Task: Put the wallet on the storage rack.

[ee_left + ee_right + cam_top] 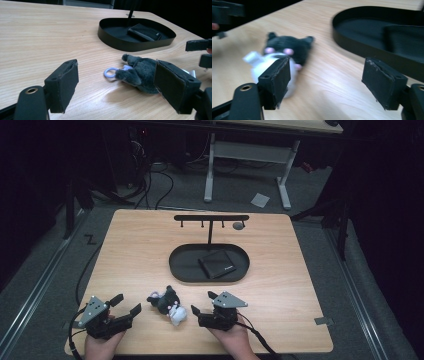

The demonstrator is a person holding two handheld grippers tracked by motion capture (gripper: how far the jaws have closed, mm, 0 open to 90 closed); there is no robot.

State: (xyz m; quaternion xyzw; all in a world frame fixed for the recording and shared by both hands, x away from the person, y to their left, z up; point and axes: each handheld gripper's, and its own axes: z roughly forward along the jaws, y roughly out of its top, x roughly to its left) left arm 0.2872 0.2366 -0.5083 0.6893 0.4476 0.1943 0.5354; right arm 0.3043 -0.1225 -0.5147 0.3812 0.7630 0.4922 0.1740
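A small plush toy [169, 305], dark grey with a white underside and pink spots, lies on the desk [280, 270] near its front edge, between the two tongs. In the left gripper view a pale blue ring [110, 73] sticks out of the toy's end, lying flat on the wood.

The left tongs [126, 305] rest low at the front left corner of the desk, held by a hand [102, 346] that comes in over the front edge. Their jaws stand apart with nothing between them; in the left gripper view the toy lies just beyond the right-hand jaw, and its far end is hidden behind that jaw.

The right tongs [204, 303] sit just to the other side of the toy, near the middle of the front edge, held by the other hand [231, 340]. Their jaws are wide apart and grip nothing; in the right gripper view the toy, blurred, lies past the left-hand jaw and the bare wood shows in the gap.

Farther back, around the middle of the desk, stands a black oval tray [180, 270] with a black wallet [217, 264] lying in it. A thin post rises from the tray's back and carries a black crossbar [210, 218] with small pegs; a small grey thing [238, 225] hangs at its right end.
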